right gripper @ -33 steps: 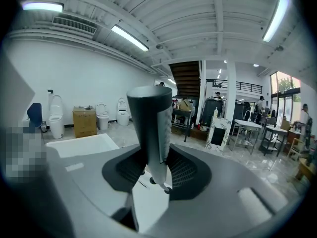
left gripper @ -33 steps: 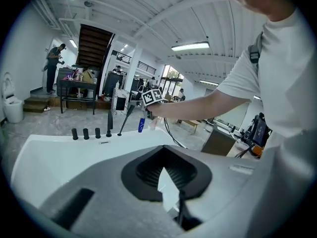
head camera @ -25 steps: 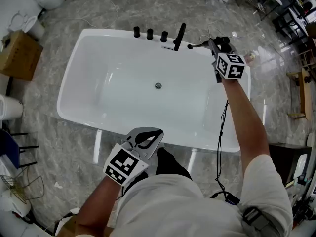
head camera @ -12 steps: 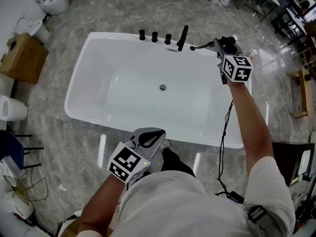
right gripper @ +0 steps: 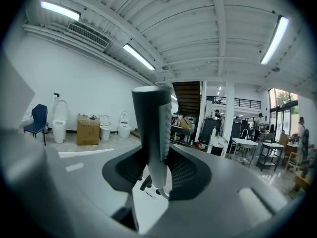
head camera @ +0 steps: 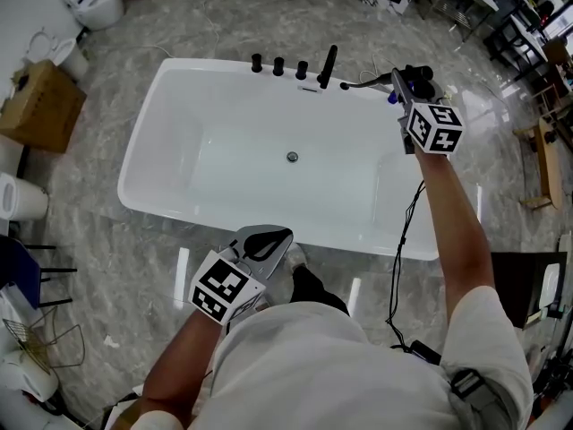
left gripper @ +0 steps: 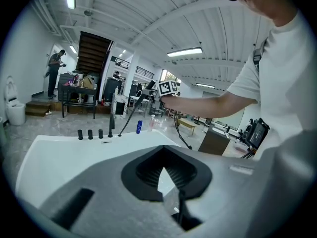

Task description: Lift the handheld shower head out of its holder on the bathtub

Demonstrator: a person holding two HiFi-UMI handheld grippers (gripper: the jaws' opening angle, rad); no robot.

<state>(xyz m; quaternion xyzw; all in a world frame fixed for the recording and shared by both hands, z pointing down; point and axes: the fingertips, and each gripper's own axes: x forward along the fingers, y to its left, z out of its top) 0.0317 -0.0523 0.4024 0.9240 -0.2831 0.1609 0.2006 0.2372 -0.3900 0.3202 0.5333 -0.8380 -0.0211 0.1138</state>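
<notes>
Over the far right corner of the white bathtub [head camera: 143, 150], head view, the right gripper [head camera: 405, 90] hangs above the rim, right of the black taps [head camera: 278, 64]; the left gripper [head camera: 279, 236] sits near the tub's near side. Left gripper view: jaws closed together, nothing between them. Right gripper view: jaws clamped on the handheld shower head [right gripper: 152, 133], which stands upright between them.

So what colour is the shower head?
The shower head is dark grey to black; right gripper view shows it best.
</notes>
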